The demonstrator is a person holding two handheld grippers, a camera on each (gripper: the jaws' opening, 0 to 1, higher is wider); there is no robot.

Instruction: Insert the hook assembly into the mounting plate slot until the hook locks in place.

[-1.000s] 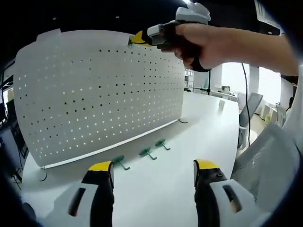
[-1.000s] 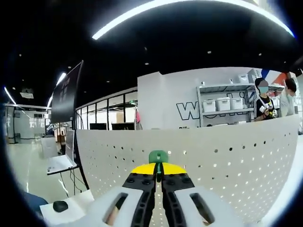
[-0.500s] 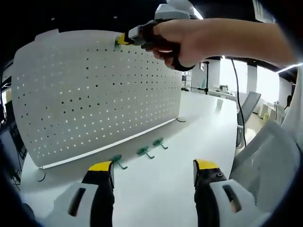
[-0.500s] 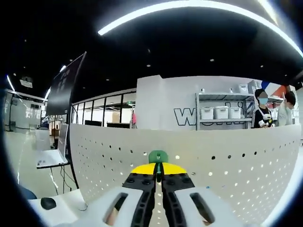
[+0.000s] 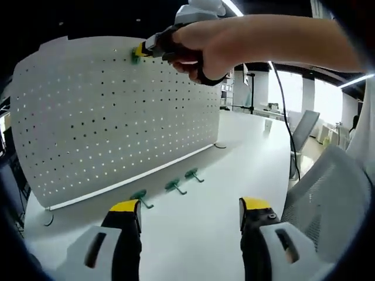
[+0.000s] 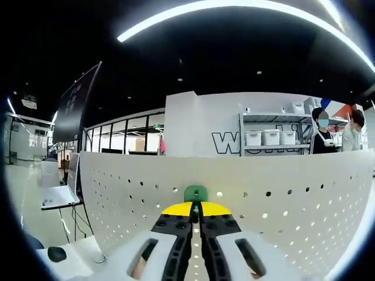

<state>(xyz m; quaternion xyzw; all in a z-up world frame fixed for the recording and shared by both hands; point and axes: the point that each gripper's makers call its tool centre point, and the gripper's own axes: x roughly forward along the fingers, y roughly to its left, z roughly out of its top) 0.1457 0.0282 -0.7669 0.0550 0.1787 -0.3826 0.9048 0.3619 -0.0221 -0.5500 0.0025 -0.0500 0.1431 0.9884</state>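
1. Up top, my right gripper (image 5: 140, 51) sits against the upper edge of the white pegboard (image 5: 117, 117), held there by a hand (image 5: 202, 50) as seen from the left gripper view.
2. From the right gripper view, its jaws are closed tight on a green hook (image 6: 195, 193), whose head pokes out just above the yellow tips, right at the board's top rows of holes.
3. My left gripper (image 5: 190, 211) hangs low over the white table (image 5: 199, 234), jaws spread wide and holding nothing.
4. Three more green hooks lie on the table just in front of the board's foot: left one (image 5: 140, 197), middle one (image 5: 174, 186), right one (image 5: 191, 174), set in a short row, apart from each other.
5. I cannot tell whether the held hook's prongs are already in the holes.
6. Beyond the board stand shelves with white bins (image 6: 263, 137) and two people (image 6: 337, 132).
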